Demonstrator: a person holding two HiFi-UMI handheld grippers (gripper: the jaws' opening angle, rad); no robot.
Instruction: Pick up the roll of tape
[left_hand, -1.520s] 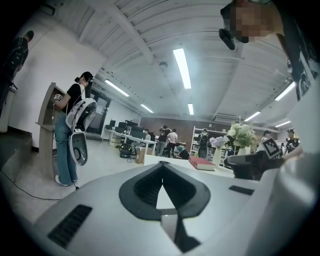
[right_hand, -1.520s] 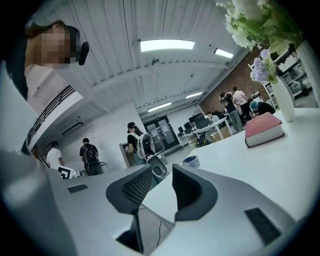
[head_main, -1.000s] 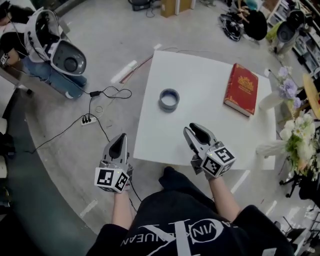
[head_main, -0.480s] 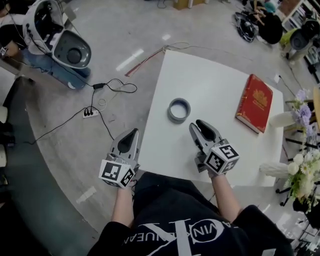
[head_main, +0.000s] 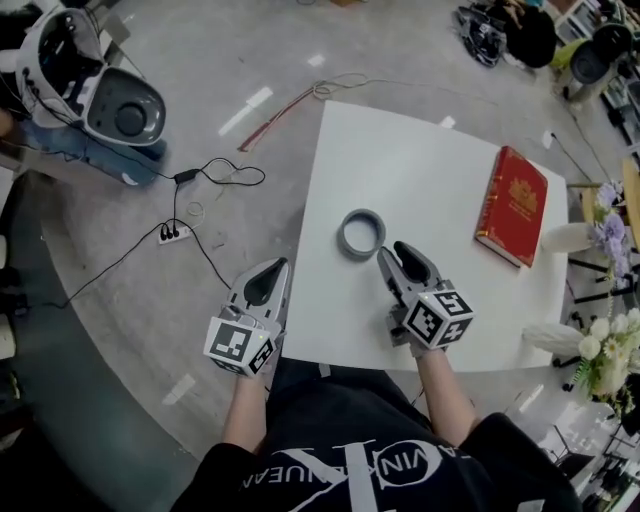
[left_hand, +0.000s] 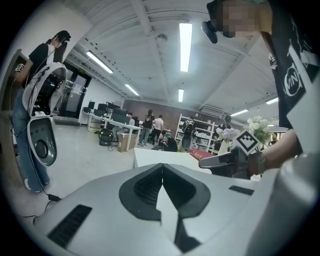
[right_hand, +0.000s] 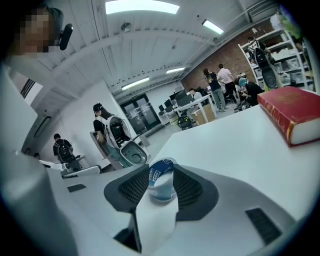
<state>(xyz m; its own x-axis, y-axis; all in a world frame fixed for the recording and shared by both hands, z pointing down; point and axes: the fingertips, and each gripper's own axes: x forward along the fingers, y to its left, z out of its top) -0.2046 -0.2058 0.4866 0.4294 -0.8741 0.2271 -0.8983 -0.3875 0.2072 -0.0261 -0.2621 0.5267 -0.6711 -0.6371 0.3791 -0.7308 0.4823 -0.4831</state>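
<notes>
white table (head_main: 430, 170) holds the roll of tape (head_main: 361, 234) just beyond the right gripper (head_main: 396, 257) — jaws just opened wide, empty; left gripper (head_main: 272, 272) pressed together. off-centre, a jaw could shove it.

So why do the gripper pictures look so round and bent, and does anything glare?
Left gripper view: the wide lens bends the room into a circle with black corners, and the ceiling strip light is blown out. Right gripper view: same bending, the ceiling panel light glares, the red book is sharp. Head view: milder bending, even light, the table bright white.
</notes>
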